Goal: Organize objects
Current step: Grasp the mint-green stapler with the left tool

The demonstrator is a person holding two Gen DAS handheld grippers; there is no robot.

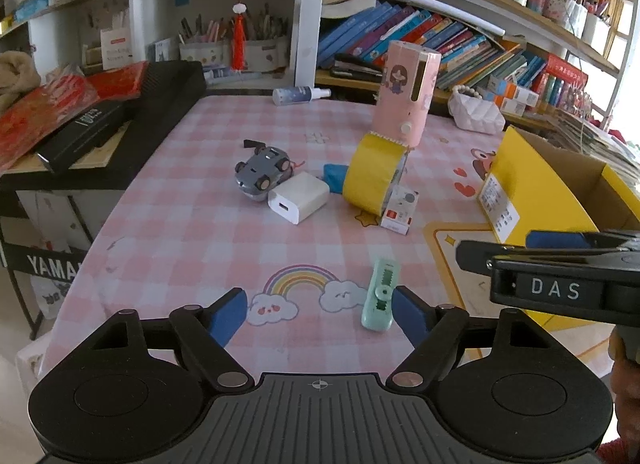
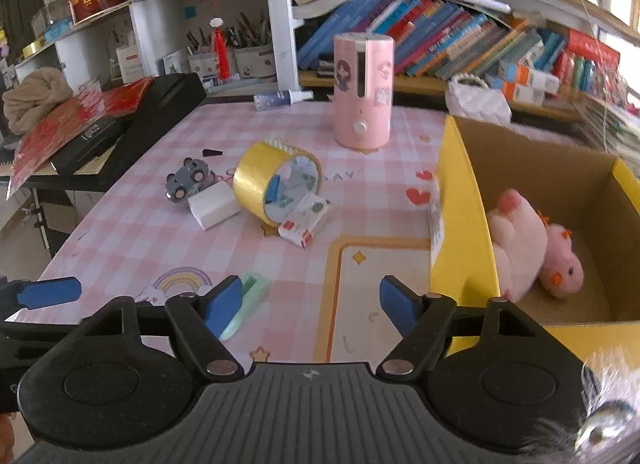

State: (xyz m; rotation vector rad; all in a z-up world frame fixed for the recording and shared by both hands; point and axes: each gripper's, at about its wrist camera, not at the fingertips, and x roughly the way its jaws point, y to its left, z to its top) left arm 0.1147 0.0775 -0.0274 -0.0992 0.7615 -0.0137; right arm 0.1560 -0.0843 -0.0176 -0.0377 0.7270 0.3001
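A yellow cardboard box (image 2: 460, 199) stands at the table's right; a pink plush toy (image 2: 532, 248) lies inside it. On the pink checked tablecloth lie a yellow tape roll (image 1: 372, 175), a white charger (image 1: 298, 195), a grey toy car (image 1: 262, 171), a small red-and-white carton (image 1: 400, 211) and a mint green correction tape (image 1: 380, 296). My left gripper (image 1: 320, 314) is open and empty; its right fingertip is next to the correction tape. My right gripper (image 2: 312, 302) is open and empty, above the table left of the box. The correction tape (image 2: 248, 304) lies by its left fingertip.
A pink cylindrical humidifier (image 1: 408, 91) stands at the back, with a spray bottle (image 1: 300, 95) lying behind it and a white woven bag (image 1: 476, 111) to its right. A black keyboard with red folders (image 1: 100, 115) borders the table's left. Bookshelves fill the back.
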